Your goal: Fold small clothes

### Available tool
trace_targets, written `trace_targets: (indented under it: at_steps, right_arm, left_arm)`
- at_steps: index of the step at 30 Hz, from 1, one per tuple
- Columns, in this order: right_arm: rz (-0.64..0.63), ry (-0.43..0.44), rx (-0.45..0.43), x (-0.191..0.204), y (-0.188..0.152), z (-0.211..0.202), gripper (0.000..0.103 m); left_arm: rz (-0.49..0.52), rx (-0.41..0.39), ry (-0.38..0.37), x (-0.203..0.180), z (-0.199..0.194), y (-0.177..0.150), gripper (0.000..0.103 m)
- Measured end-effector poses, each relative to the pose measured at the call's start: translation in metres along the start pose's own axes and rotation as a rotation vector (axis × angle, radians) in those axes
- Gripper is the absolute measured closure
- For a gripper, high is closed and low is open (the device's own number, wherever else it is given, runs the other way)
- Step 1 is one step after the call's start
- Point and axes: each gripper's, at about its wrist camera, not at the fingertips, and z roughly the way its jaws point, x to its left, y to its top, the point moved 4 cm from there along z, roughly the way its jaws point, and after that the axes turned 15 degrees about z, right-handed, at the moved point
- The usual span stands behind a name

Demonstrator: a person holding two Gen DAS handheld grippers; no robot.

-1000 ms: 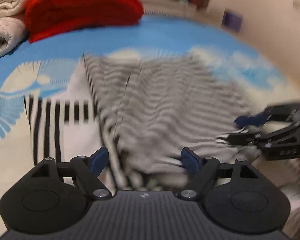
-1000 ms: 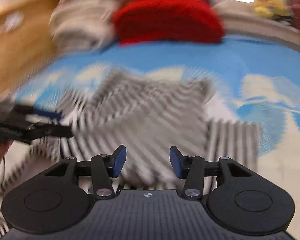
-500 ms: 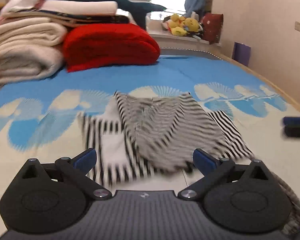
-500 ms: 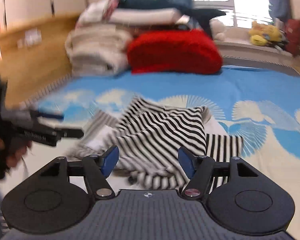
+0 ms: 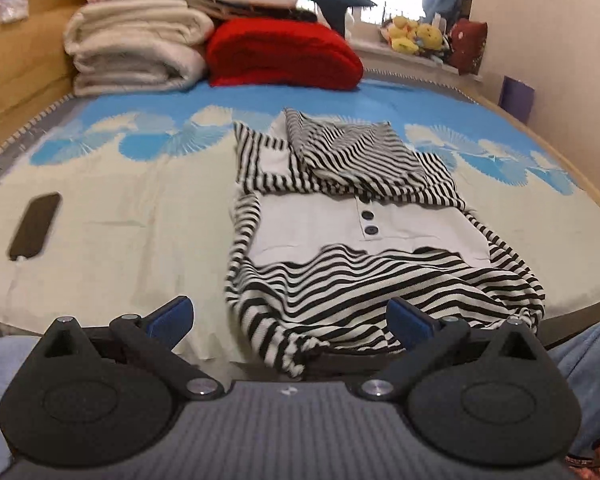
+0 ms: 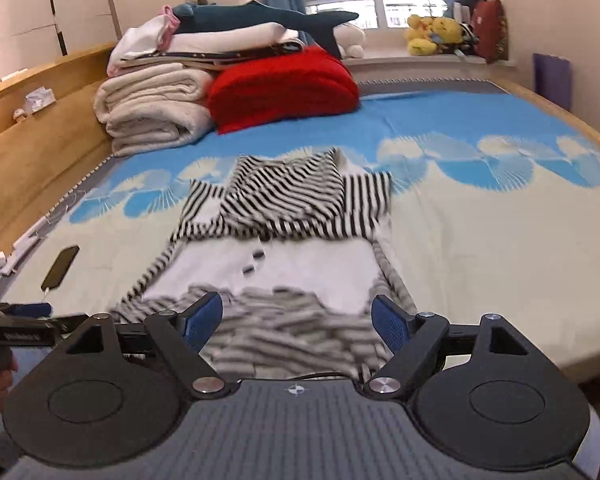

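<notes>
A black-and-white striped small garment (image 5: 360, 220) with a white front panel and two dark buttons lies on the bed; its far part is folded over onto itself. In the left wrist view my left gripper (image 5: 289, 319) is open wide above the near hem, nothing between its blue pads. In the right wrist view the garment (image 6: 284, 216) lies ahead, its near hem blurred. My right gripper (image 6: 296, 319) has its jaws opening, with no cloth pinched between the pads. The left gripper (image 6: 20, 320) shows at that view's left edge, in a hand.
Folded cream blankets (image 5: 136, 48) and a red blanket (image 5: 280, 54) are stacked at the head of the bed, a shark plush (image 6: 260, 16) on top. A dark phone (image 5: 34, 226) lies left of the garment. A wooden bed frame (image 6: 28, 152) runs along the left. A person's jeans (image 5: 588, 356) are at the near edge.
Both grippers have pulled back from the garment and risen, their jaws spreading wider. The garment's folded far part now lies still on the bed, free of both grippers.
</notes>
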Motion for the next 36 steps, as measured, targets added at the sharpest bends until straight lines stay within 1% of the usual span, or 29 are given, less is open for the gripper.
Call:
trace_targets:
  at_steps: [3,6,9,12,15,17,20,21,23,26,28,29,30,31,32,33,34,35,36]
  right_arm:
    - [0.013,0.025,-0.059,-0.005,-0.004,-0.038,0.02]
    - [0.012,0.023,-0.135,-0.006,-0.001,-0.066,0.02]
    - [0.009,0.004,-0.172,-0.011,0.001,-0.075,0.02]
    - [0.037,0.0,-0.146,-0.019,0.0,-0.064,0.02]
    - [0.078,-0.037,-0.088,-0.034,0.0,-0.029,0.02]
    - [0.121,-0.067,-0.031,-0.05,0.0,0.005,0.02]
    - [0.214,-0.079,0.085,-0.075,-0.005,0.056,0.02]
    - [0.234,-0.083,0.111,-0.081,-0.006,0.069,0.02]
    - [0.275,-0.126,0.145,-0.093,-0.007,0.099,0.02]
    - [0.244,-0.205,0.158,-0.103,-0.008,0.133,0.02]
    - [0.227,-0.286,0.189,-0.113,-0.012,0.157,0.02]
    - [0.23,-0.309,0.212,-0.116,-0.015,0.165,0.02]
    - [0.241,-0.302,0.245,-0.12,-0.019,0.174,0.02]
    - [0.253,-0.288,0.271,-0.12,-0.024,0.179,0.016]
    - [0.244,-0.284,0.259,-0.118,-0.027,0.179,0.014]
    - [0.22,-0.273,0.251,-0.113,-0.03,0.178,0.015]
    - [0.181,-0.263,0.265,-0.108,-0.034,0.176,0.02]
    - [0.145,-0.259,0.277,-0.105,-0.036,0.174,0.031]
    - [0.123,-0.227,0.295,-0.101,-0.039,0.17,0.044]
  left_arm:
    - [-0.006,-0.045,0.025,0.003,-0.022,0.0,0.0]
    - [-0.027,-0.057,0.029,0.008,-0.033,0.0,0.0]
    - [-0.029,-0.061,0.039,0.011,-0.034,0.005,0.0]
    - [-0.003,-0.062,0.052,0.014,-0.026,0.006,0.0]
    - [0.005,-0.014,0.048,0.019,0.004,0.003,0.0]
    - [0.005,0.009,0.014,0.02,0.031,0.001,0.0]
    - [0.016,0.037,-0.016,0.02,0.07,-0.003,0.0]
    - [0.016,0.054,-0.018,0.021,0.083,-0.003,0.0]
    - [0.005,0.088,-0.033,0.024,0.108,-0.003,0.0]
    - [-0.043,0.15,-0.052,0.032,0.142,-0.004,0.0]
    - [-0.074,0.198,-0.072,0.037,0.16,-0.005,0.0]
    - [-0.09,0.227,-0.092,0.038,0.169,-0.008,0.0]
    - [-0.106,0.258,-0.116,0.039,0.175,-0.011,0.0]
    - [-0.132,0.3,-0.154,0.039,0.181,-0.016,0.001]
    - [-0.157,0.322,-0.185,0.039,0.184,-0.02,0.001]
    - [-0.177,0.336,-0.208,0.038,0.184,-0.023,0.001]
    - [-0.186,0.337,-0.207,0.038,0.179,-0.023,0.009]
    - [-0.199,0.33,-0.221,0.038,0.173,-0.022,0.03]
    - [-0.214,0.329,-0.264,0.038,0.17,-0.021,0.047]
